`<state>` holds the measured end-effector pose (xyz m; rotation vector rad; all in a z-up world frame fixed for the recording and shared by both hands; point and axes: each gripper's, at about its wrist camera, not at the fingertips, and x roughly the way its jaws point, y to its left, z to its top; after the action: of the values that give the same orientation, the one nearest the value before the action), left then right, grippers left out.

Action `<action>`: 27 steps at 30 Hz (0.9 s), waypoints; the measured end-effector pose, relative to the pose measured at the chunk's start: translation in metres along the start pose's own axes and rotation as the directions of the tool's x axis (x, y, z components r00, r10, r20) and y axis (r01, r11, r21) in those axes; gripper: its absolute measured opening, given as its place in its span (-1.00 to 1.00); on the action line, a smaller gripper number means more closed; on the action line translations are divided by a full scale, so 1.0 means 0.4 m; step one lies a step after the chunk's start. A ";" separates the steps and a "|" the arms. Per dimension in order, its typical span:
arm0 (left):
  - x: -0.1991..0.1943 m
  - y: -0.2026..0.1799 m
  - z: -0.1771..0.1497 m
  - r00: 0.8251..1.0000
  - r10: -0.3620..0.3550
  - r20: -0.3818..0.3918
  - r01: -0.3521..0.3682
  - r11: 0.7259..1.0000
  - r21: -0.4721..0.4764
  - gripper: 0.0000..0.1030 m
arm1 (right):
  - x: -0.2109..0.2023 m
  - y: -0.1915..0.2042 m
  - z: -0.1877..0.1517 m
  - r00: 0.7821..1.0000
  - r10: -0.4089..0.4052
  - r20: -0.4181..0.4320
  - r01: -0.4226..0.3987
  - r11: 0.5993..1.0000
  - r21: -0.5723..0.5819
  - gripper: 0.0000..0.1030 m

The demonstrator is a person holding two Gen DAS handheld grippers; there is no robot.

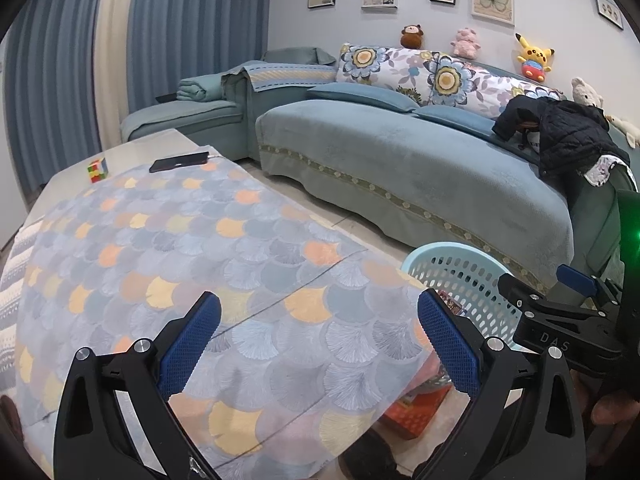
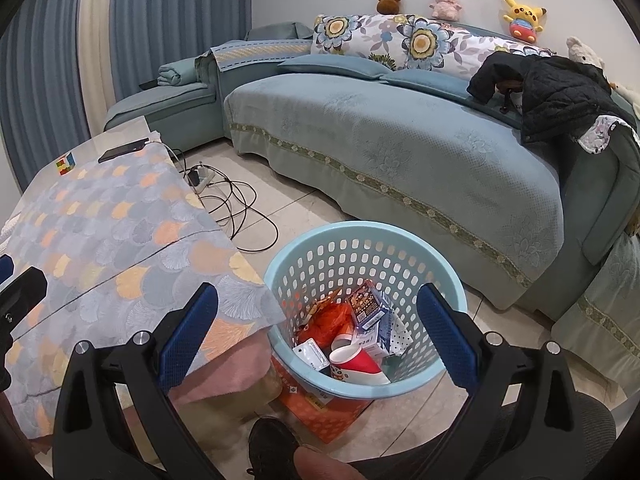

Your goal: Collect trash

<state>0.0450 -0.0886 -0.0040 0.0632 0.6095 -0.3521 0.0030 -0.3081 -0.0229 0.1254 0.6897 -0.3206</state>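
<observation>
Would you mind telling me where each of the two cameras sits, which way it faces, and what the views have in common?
Left wrist: sits on the left tool, over the fan-patterned tablecloth, facing the blue-grey sofa; the open blue pads and the right tool show.
Right wrist: sits on the right tool, looking down into the pale blue perforated plastic basket holding trash; the open blue pads and a dark shoe show.
Shared: tablecloth, sofa, basket, black phone, colourful puzzle cube.

In the left wrist view we see the basket [image 1: 460, 276] half hidden behind the tablecloth [image 1: 200, 264]. We cannot read the print on the boxes [image 2: 370, 308] inside. The orange carton [image 2: 320, 412] sits mostly covered beneath it.
</observation>
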 end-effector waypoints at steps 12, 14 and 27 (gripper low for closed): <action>-0.001 -0.004 -0.002 1.000 0.002 -0.001 -0.002 1.000 0.000 0.85 | 0.004 -0.005 0.004 1.000 0.006 -0.005 -0.006 1.000 0.002 0.84; -0.002 -0.004 -0.002 1.000 0.000 -0.002 0.000 1.000 0.000 0.85 | 0.005 -0.004 0.004 1.000 0.006 -0.006 -0.006 1.000 0.002 0.84; -0.002 -0.010 0.000 1.000 0.003 -0.002 -0.003 1.000 0.000 0.85 | 0.005 -0.007 0.002 1.000 0.007 -0.007 -0.007 1.000 0.007 0.84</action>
<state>0.0428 -0.0920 -0.0034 0.0648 0.6116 -0.3494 0.0041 -0.3113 -0.0236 0.1351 0.6949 -0.3162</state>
